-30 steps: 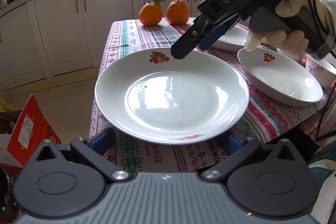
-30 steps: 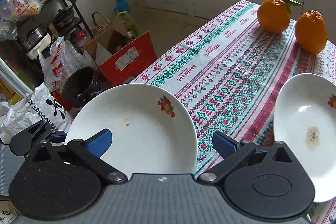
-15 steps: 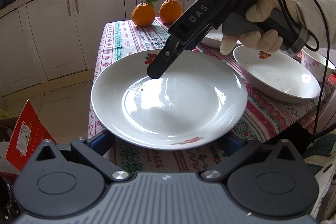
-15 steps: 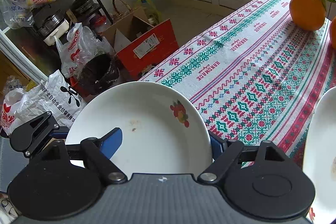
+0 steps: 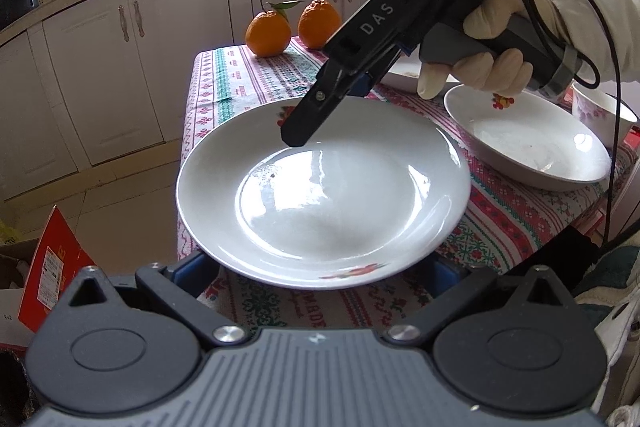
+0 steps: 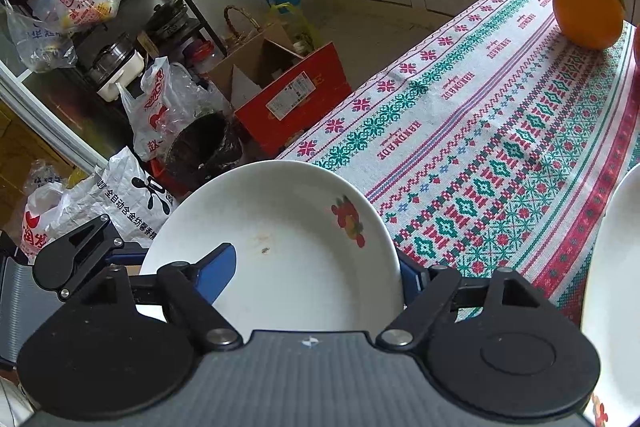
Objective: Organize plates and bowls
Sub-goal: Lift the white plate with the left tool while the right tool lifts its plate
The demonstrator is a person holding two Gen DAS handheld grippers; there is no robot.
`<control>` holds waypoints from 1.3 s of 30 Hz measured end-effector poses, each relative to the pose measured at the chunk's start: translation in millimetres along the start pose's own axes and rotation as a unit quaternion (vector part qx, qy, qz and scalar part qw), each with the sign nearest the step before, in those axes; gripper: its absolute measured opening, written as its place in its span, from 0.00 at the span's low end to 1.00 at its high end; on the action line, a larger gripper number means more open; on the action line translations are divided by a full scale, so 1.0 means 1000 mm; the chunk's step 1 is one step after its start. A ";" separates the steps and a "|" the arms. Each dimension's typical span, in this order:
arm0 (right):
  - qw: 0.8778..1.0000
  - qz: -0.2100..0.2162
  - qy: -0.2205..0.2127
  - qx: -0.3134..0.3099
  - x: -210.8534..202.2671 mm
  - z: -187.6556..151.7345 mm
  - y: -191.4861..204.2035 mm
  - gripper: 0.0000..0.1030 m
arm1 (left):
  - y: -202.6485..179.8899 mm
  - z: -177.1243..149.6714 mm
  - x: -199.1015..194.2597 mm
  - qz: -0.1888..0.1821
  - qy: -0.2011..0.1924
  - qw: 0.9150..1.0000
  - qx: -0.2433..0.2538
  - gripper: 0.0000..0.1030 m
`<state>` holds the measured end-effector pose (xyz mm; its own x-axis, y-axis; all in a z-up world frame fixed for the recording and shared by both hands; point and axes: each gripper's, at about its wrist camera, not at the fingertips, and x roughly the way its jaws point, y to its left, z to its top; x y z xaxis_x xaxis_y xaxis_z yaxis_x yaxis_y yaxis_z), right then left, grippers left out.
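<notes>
A white plate (image 5: 324,195) with a fruit print hangs over the table's near corner; it also shows in the right wrist view (image 6: 280,251). My left gripper (image 5: 312,267) is open, its blue fingers under the plate's near rim. My right gripper (image 6: 316,267) straddles the plate's far rim, one finger (image 6: 216,263) over the plate, the other beneath; the jaws look open. It shows in the left wrist view (image 5: 296,139) too. A second white plate (image 5: 528,143) and a white bowl (image 5: 600,115) sit to the right.
Two oranges (image 5: 292,27) stand at the table's far end on the patterned cloth (image 6: 500,155). A third dish (image 5: 404,75) lies behind the right gripper. On the floor left of the table are a red box (image 6: 292,99), bags and a black bin (image 6: 204,147).
My right gripper has come down and forward over the plate's far rim, so one finger now lies over the plate. The left gripper stays under the near rim.
</notes>
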<state>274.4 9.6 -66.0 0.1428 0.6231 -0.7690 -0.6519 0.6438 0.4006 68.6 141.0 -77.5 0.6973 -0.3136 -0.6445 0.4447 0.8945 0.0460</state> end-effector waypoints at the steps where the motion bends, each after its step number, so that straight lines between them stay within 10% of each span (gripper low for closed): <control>1: 1.000 0.000 -0.002 -0.002 -0.001 0.001 0.000 0.83 | 0.001 0.001 0.000 0.000 -0.001 1.000 0.003 0.99; 39: 0.996 -0.066 -0.046 0.031 -0.001 0.048 -0.069 0.83 | 0.042 0.060 0.078 -0.038 0.008 0.999 0.033 0.99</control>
<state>354.8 -14.0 -69.3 0.2936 0.5667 -0.7698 -0.5754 0.7478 0.3310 175.7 135.3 -79.9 0.6511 -0.3745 -0.6602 0.5324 0.8453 0.0455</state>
